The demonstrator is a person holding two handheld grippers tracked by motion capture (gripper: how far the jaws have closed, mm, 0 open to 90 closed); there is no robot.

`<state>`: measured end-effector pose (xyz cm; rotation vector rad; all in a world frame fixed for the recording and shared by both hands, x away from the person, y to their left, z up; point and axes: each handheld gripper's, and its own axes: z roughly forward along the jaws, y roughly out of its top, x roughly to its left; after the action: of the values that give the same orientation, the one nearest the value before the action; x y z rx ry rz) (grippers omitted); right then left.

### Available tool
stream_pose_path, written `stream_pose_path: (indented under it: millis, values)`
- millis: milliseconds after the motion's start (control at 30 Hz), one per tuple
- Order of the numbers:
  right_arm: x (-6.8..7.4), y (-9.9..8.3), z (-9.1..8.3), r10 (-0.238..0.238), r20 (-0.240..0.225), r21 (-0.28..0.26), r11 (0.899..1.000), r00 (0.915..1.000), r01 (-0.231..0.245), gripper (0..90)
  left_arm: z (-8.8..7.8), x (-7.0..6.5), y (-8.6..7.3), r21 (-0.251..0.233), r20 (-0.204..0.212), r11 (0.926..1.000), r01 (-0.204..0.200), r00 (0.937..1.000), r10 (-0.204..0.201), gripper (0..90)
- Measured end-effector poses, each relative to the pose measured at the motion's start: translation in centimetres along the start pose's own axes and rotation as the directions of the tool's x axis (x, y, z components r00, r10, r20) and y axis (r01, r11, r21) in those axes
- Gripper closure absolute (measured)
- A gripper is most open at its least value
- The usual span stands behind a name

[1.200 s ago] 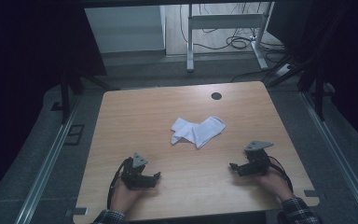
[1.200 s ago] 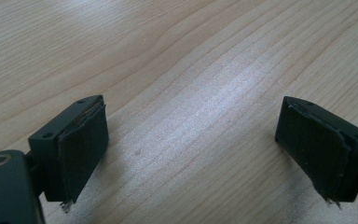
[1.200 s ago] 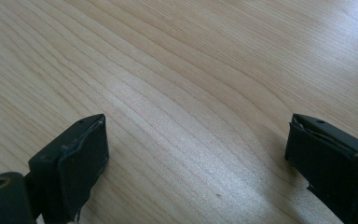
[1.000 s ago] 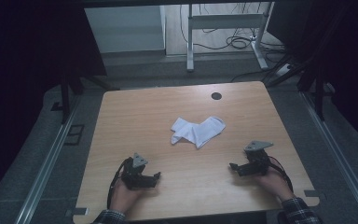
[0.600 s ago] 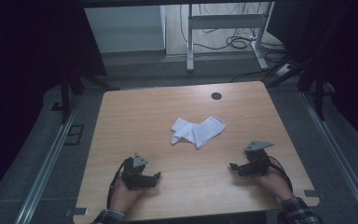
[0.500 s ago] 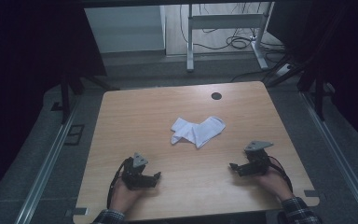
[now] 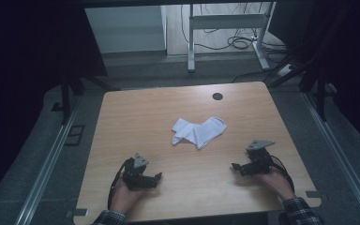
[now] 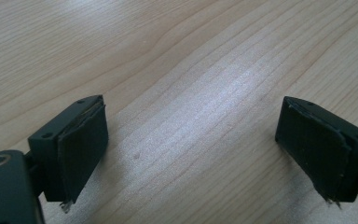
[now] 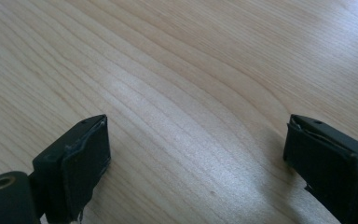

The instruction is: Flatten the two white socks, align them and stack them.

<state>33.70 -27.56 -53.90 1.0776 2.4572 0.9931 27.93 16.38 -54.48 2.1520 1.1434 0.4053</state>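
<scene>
A white sock (image 7: 198, 131) lies crumpled in the middle of the wooden table (image 7: 145, 117). My left gripper (image 7: 157, 177) rests low near the front left, held in a hand, pointing right. In the left gripper view it (image 8: 193, 154) is open, its jaws wide apart over bare wood. My right gripper (image 7: 234, 166) rests near the front right, pointing left. The right gripper view has it (image 9: 200, 168) open too, with only wood grain between the pads. Both grippers are well short of the sock.
A round black grommet hole (image 7: 217, 96) sits near the table's far edge. Beyond the table stand a white desk frame (image 7: 225, 23) and cables on the floor (image 7: 243, 43). Metal rails (image 7: 47, 164) run along both sides.
</scene>
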Motion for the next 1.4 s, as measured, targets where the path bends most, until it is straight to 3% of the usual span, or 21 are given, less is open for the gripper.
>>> stream_pose_path:
  millis: [400,600,767,867,1400]
  values:
    - [-0.2,0.7,-0.7,0.052,-0.016,-0.037,0.998,0.9985,-0.053,9.2,0.0,0.0,0.0,-0.002,0.000,1.0000,0.000,1.0000,0.000,9.4]
    - [-0.1,1.3,-0.7,0.027,-0.010,-0.022,0.999,0.9996,-0.027,9.2,0.0,0.0,0.0,0.001,0.000,1.0000,-0.002,1.0000,0.002,9.4]
    - [-0.2,1.8,-0.5,0.054,-0.040,0.001,0.999,0.9977,-0.054,8.7,0.1,0.0,0.1,-0.002,-0.001,1.0000,0.004,1.0000,-0.004,9.4]
    - [-0.3,2.1,-0.3,0.041,-0.029,0.016,0.999,0.9987,-0.041,9.1,0.1,0.0,0.1,-0.002,-0.002,1.0000,0.004,1.0000,-0.004,9.5]
    - [-0.9,5.0,0.3,0.047,-0.012,-0.011,0.999,0.9988,-0.047,28.9,0.1,0.0,0.1,0.000,-0.002,1.0000,0.004,1.0000,-0.004,9.5]
